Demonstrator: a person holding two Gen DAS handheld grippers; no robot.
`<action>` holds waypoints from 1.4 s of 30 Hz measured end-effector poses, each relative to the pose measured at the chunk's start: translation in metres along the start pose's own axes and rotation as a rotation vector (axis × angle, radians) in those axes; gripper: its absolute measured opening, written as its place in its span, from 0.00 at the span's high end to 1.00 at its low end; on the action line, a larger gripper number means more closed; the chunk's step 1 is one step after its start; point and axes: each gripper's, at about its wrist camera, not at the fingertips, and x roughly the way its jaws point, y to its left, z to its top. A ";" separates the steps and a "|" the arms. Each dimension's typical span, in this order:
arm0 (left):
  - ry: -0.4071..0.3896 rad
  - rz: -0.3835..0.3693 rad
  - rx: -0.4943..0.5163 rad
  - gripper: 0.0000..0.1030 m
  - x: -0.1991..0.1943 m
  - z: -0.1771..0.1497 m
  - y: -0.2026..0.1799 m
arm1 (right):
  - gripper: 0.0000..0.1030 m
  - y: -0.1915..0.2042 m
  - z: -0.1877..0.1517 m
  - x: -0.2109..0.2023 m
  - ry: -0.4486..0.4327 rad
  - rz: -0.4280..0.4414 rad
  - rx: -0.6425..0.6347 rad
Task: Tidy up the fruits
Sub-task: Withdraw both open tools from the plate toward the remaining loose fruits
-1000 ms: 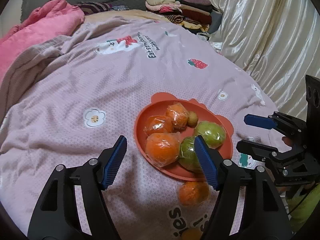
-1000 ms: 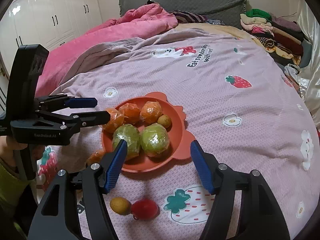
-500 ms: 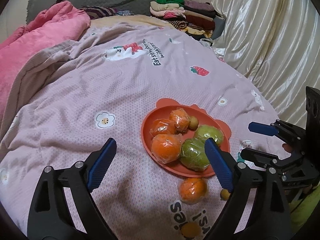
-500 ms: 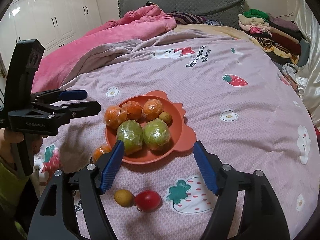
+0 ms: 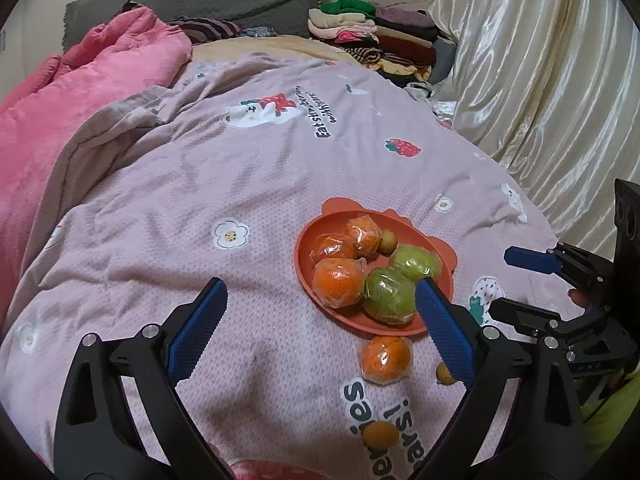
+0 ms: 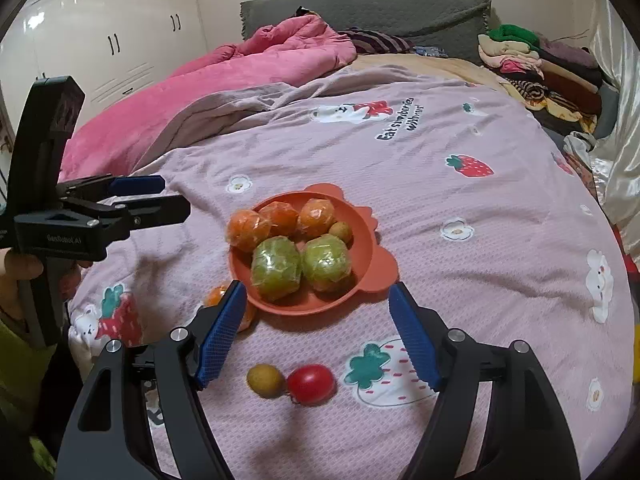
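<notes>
Resting on: a pink printed bedspread (image 6: 460, 208) carried everything; a pink quilt (image 6: 248, 68) was bunched at its far left and folded clothes (image 6: 532, 60) were stacked at its far right.
Plate: an orange plate (image 6: 372, 268) with small ears lay near the middle of the bedspread.
On the plate: three wrapped oranges (image 6: 280, 218) sat along the far side, two wrapped green fruits (image 6: 276, 268) on the near side, touching each other, and one small yellow-brown fruit (image 6: 341, 232) at the far right rim.
Off the plate: a fourth wrapped orange (image 5: 386, 354) lay just beside the plate's near-left edge; in the right wrist view it was half hidden behind a finger.
Loose small fruit: a yellow-green fruit (image 6: 265, 380) and a red tomato (image 6: 311, 384) lay side by side, perhaps touching, nearer than the plate.
More small fruit: the left wrist view showed another small orange-yellow fruit (image 5: 380, 434) on the printed lettering.
Left gripper (image 5: 318, 330): jaws were opening and already wide, with nothing gripped; it hung above bare bedspread left of the plate.
Right gripper (image 6: 320, 334): jaws were opening, fairly wide, with nothing held; the plate's near edge showed between the blue pads (image 6: 412, 340), well below them.
</notes>
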 end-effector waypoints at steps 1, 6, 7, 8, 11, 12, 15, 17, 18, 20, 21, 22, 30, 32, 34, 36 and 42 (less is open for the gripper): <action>-0.002 0.002 -0.004 0.14 -0.003 0.000 0.001 | 0.29 0.001 0.000 -0.001 -0.002 0.000 0.000; -0.020 0.010 -0.014 0.11 -0.019 -0.002 0.001 | 0.29 0.003 -0.002 -0.007 -0.009 0.003 0.000; -0.022 0.012 -0.018 0.10 -0.021 -0.003 0.000 | 0.29 0.003 -0.002 -0.009 -0.011 0.003 0.000; -0.025 0.016 -0.021 0.10 -0.023 -0.004 0.001 | 0.29 0.004 -0.002 -0.010 -0.013 0.003 -0.001; -0.030 0.024 -0.014 0.10 -0.029 -0.006 -0.002 | 0.29 0.005 -0.004 -0.014 -0.019 0.006 -0.003; -0.031 0.026 -0.012 0.10 -0.031 -0.007 -0.004 | 0.29 0.006 -0.004 -0.015 -0.021 0.006 -0.004; -0.031 0.027 -0.005 0.10 -0.034 -0.009 -0.008 | 0.29 0.007 -0.006 -0.021 -0.025 0.011 -0.005; -0.032 0.032 0.002 0.10 -0.036 -0.011 -0.010 | 0.28 0.007 -0.007 -0.023 -0.026 0.011 -0.006; -0.031 0.034 0.004 0.10 -0.036 -0.012 -0.011 | 0.28 0.007 -0.008 -0.024 -0.027 0.010 -0.006; -0.030 0.036 0.006 0.10 -0.038 -0.014 -0.013 | 0.28 0.007 -0.010 -0.026 -0.026 0.009 -0.003; -0.030 0.038 0.008 0.10 -0.039 -0.015 -0.014 | 0.28 0.007 -0.011 -0.028 -0.026 0.008 -0.002; -0.031 0.040 0.010 0.10 -0.040 -0.016 -0.015 | 0.28 0.006 -0.012 -0.029 -0.027 0.007 -0.001; -0.025 0.041 0.023 0.10 -0.045 -0.024 -0.023 | 0.28 0.006 -0.019 -0.032 -0.019 0.002 0.001; -0.020 0.044 0.028 0.10 -0.047 -0.028 -0.025 | 0.28 0.006 -0.022 -0.032 -0.013 0.002 0.001; -0.017 0.048 0.032 0.10 -0.048 -0.031 -0.027 | 0.28 0.005 -0.025 -0.032 -0.007 -0.002 -0.003; -0.013 0.051 0.037 0.10 -0.048 -0.034 -0.029 | 0.28 0.005 -0.028 -0.031 0.000 -0.014 -0.012; 0.012 0.058 0.042 0.10 -0.043 -0.042 -0.032 | 0.28 0.001 -0.039 -0.031 0.020 -0.033 -0.017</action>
